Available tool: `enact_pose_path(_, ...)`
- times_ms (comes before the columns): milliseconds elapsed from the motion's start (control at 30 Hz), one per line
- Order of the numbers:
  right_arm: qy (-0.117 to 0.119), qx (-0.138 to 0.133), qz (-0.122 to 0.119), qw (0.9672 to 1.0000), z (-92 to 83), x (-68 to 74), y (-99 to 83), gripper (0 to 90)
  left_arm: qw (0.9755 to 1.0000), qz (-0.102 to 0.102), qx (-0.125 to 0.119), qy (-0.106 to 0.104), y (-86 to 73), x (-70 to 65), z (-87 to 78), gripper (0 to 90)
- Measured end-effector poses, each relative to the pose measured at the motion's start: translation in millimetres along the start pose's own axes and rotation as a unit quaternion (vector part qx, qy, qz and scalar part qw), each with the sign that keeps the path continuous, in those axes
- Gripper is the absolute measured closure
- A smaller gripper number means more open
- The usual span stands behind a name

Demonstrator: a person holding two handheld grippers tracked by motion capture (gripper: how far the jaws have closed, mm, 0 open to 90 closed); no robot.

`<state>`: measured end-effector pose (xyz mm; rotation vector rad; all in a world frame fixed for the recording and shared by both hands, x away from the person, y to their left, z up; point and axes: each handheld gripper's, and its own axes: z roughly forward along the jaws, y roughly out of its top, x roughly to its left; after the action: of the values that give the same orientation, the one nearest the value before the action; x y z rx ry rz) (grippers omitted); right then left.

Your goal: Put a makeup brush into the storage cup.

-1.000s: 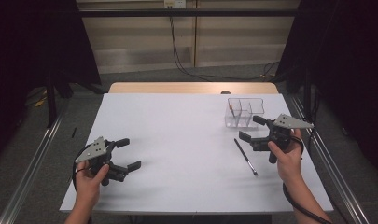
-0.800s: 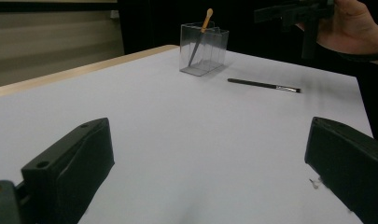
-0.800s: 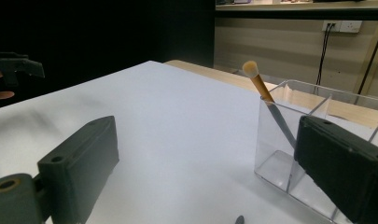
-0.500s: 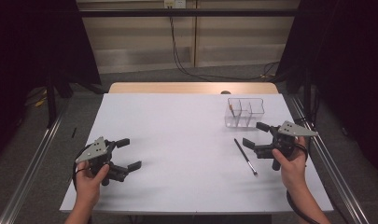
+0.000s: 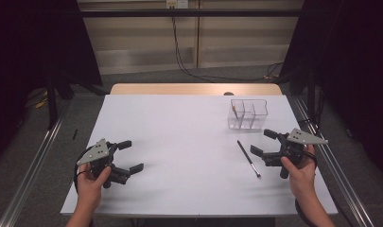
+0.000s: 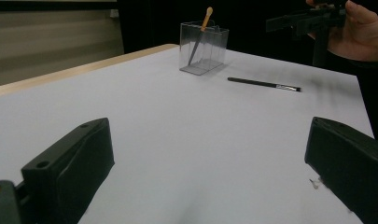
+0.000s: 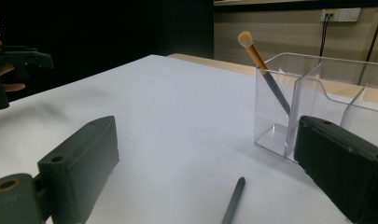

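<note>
Right gripper (image 5: 265, 143), seen from the high view, hovers with jaws spread and empty, the dark brush (image 5: 248, 158) lying flat on the white table (image 5: 179, 137) just to its left and the clear organiser (image 5: 248, 114) just beyond. Left gripper (image 5: 129, 156) hangs open too, well apart. From the left gripper view, the brush (image 6: 263, 84) looks thin and low; the jaws could skid over it or roll it away. From the right gripper view, the organiser (image 7: 317, 102) stands close, so a careless sweep could knock it.

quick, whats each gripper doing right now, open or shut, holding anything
Left gripper: open, holding nothing.
Right gripper: open, holding nothing, beside the dark brush lying on the table.
</note>
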<state>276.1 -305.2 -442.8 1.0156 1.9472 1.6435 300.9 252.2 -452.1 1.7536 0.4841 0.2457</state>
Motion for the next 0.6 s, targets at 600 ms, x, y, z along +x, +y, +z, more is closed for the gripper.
enact_pose_path(600, 0.0, 0.014, -0.01, 0.9999, -10.9, 4.7, -8.6, 6.0, 1.0, 0.001, 0.0, 0.0, -0.2, -0.2, 0.1, 1.1)
